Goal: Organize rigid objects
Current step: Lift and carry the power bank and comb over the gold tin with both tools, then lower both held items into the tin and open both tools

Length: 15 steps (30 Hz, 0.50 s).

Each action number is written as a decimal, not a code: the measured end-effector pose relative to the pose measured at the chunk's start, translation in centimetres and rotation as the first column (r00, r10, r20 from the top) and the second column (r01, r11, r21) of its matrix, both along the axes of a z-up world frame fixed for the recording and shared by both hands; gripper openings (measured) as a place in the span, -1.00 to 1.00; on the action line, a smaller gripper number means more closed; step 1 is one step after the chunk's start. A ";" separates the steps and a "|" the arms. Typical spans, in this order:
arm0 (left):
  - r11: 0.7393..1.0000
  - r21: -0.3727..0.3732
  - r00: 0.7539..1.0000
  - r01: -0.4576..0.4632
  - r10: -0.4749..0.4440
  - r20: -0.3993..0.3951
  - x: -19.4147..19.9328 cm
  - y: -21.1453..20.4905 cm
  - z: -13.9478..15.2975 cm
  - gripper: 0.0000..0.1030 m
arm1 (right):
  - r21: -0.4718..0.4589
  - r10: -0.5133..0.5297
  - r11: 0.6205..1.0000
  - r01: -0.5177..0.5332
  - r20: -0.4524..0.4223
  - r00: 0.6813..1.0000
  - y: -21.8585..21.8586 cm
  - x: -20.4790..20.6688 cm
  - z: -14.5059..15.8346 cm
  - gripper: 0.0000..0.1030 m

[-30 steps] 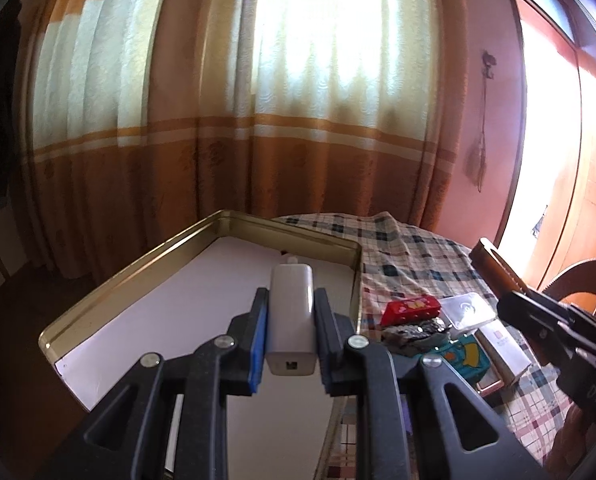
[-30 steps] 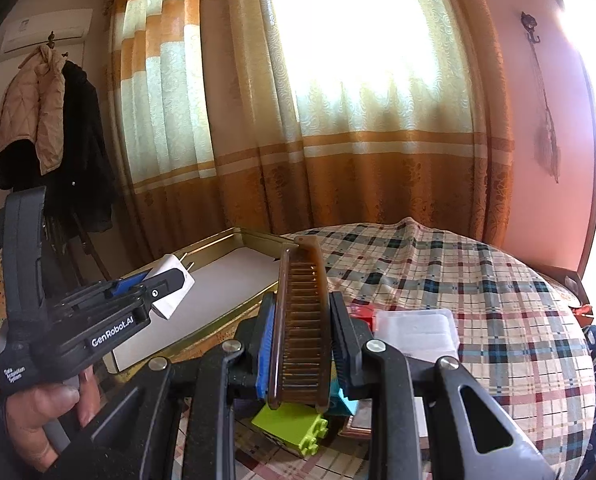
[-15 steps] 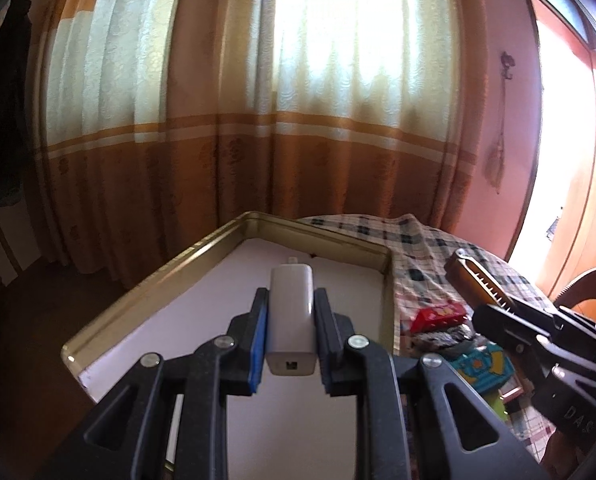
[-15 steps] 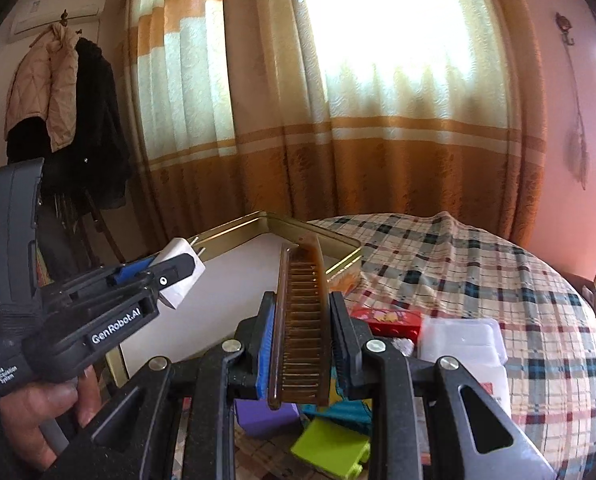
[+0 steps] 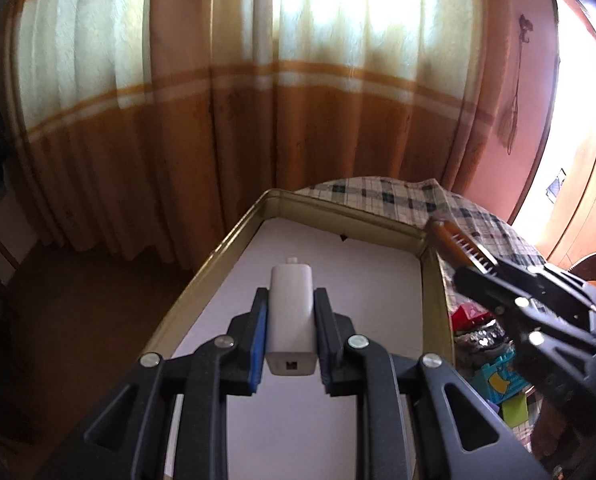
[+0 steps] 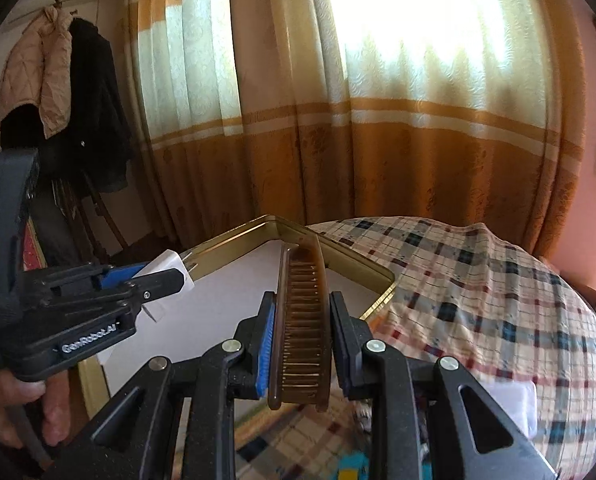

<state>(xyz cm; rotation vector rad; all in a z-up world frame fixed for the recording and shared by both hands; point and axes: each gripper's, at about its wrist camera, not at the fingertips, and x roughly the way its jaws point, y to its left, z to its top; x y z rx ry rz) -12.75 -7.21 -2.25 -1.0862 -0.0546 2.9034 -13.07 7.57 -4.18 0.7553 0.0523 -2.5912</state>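
My left gripper is shut on a white plug-in charger, held above the white floor of a gold-rimmed tin tray. The right wrist view shows that charger and the left gripper hanging over the tray's left side. My right gripper is shut on a brown comb, teeth up, its tip over the tray's right rim. In the left wrist view the comb and right gripper sit at the tray's far right corner.
A checked cloth covers the round table. Right of the tray lie small items: a red toy, a teal card, a green block and a white plastic box. Curtains hang behind; coats hang at left.
Both grippers have swung left over the tray, each still shut on its object. The clutter of small items has slid to the right edge of both views.
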 end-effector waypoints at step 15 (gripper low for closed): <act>0.998 -0.056 0.986 0.011 -0.002 0.164 -5.5 -0.2 -0.7 -0.61 | 0.095 0.033 0.995 -0.043 0.096 0.995 -3.5 -3.6 -1.9 -0.46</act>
